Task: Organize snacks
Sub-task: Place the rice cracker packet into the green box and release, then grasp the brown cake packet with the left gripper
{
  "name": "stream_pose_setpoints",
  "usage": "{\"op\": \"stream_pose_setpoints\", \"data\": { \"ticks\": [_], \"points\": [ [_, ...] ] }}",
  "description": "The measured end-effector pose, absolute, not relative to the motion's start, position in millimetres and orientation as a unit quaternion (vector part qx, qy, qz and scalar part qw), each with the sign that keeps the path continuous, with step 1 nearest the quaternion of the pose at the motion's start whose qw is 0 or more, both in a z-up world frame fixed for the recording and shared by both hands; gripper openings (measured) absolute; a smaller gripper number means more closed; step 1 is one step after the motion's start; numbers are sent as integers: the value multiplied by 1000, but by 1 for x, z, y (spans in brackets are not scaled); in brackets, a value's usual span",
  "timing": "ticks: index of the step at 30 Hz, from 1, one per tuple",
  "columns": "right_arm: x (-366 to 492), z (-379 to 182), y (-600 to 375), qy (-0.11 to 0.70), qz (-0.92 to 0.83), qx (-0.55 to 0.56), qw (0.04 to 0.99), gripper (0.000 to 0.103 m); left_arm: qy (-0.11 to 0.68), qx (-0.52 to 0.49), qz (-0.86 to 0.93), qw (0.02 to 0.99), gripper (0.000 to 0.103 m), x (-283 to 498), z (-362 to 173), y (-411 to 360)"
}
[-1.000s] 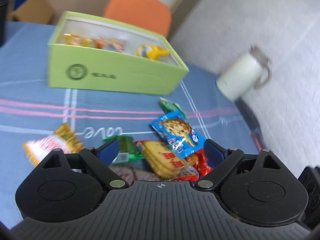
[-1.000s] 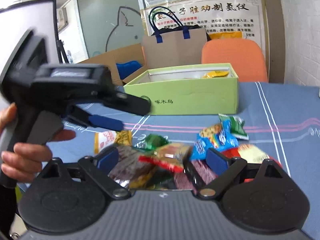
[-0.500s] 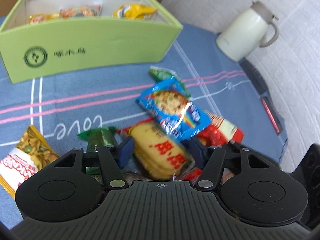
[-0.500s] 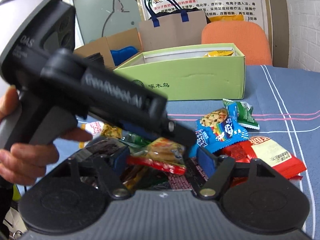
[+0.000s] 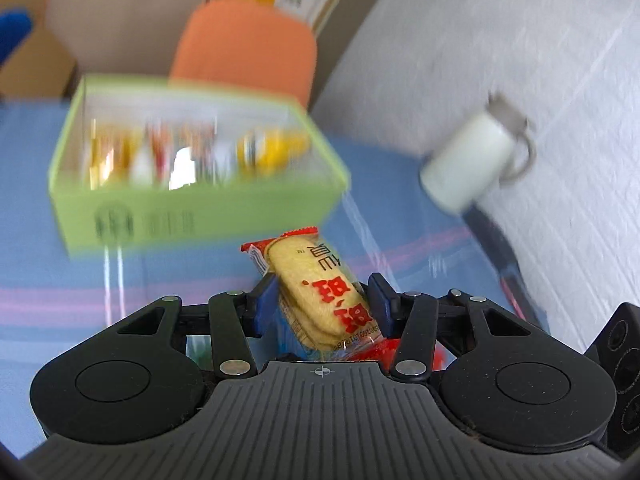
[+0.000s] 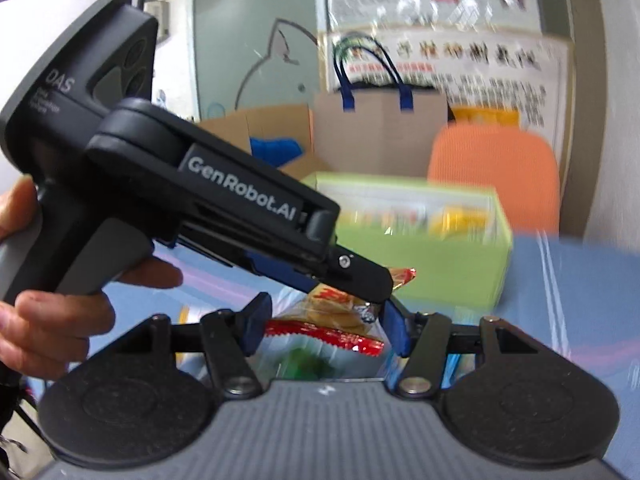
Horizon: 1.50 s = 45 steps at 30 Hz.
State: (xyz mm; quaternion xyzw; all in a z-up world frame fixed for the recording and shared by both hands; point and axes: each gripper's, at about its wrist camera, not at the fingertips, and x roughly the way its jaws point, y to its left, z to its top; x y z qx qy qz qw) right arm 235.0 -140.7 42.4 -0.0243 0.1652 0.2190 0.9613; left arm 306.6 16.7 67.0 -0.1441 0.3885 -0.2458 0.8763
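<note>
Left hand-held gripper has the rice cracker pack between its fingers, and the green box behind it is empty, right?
Not quite. The left hand-held gripper is closing on the rice cracker pack, but the green box is not empty: the left wrist view shows several blurred snack packs inside.

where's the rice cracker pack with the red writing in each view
Left wrist: rice cracker pack stands low in the centre, between the closing pads of the left claw.
Right wrist: same pack sits low in the centre, under the tip of the left claw, above a red-edged packet in the right claw.
Shared landmark: green box behind it.
</note>
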Motion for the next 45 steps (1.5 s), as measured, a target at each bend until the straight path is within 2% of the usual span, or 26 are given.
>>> {"op": "stream_pose_setpoints", "data": {
  "ticks": [6, 14, 16, 18, 19, 20, 21, 22, 23, 27, 35, 40, 45],
  "points": [
    [331, 87, -143, 161, 226, -52, 959, 59, 369, -155, -217, 891, 29, 397, 92, 23],
    [441, 60, -142, 241, 224, -64, 942, 58, 415, -155, -190, 876, 30, 485, 38, 23],
    [452, 50, -139, 249, 221, -73, 940, 58, 413, -160, -194, 875, 42, 489, 29, 26],
    [456, 44, -137, 247, 227, -71, 939, 61, 399, -165, -195, 881, 69, 488, 27, 32],
    [455, 42, -138, 246, 229, -67, 939, 70, 388, -167, -193, 886, 72, 484, 29, 36],
    [453, 42, -140, 243, 232, -63, 940, 79, 378, -168, -194, 889, 73, 479, 32, 39],
    [448, 43, -142, 238, 235, -56, 941, 84, 371, -172, -197, 891, 73, 475, 36, 43],
    [442, 44, -145, 229, 239, -51, 942, 97, 363, -177, -200, 893, 73, 469, 42, 47],
    [434, 47, -148, 214, 239, -46, 946, 103, 353, -181, -203, 895, 75, 462, 48, 51],
    [385, 65, -153, 157, 223, -57, 960, 103, 312, -182, -206, 910, 81, 420, 72, 62],
    [288, 72, -154, 126, 186, -89, 970, 103, 281, -170, -209, 921, 84, 320, 92, 71],
    [234, 59, -157, 150, 218, -69, 962, 103, 290, -150, -205, 923, 85, 260, 80, 69],
    [178, 19, -148, 203, 240, -35, 949, 103, 331, -160, -206, 907, 86, 213, 45, 71]
  ]
}}
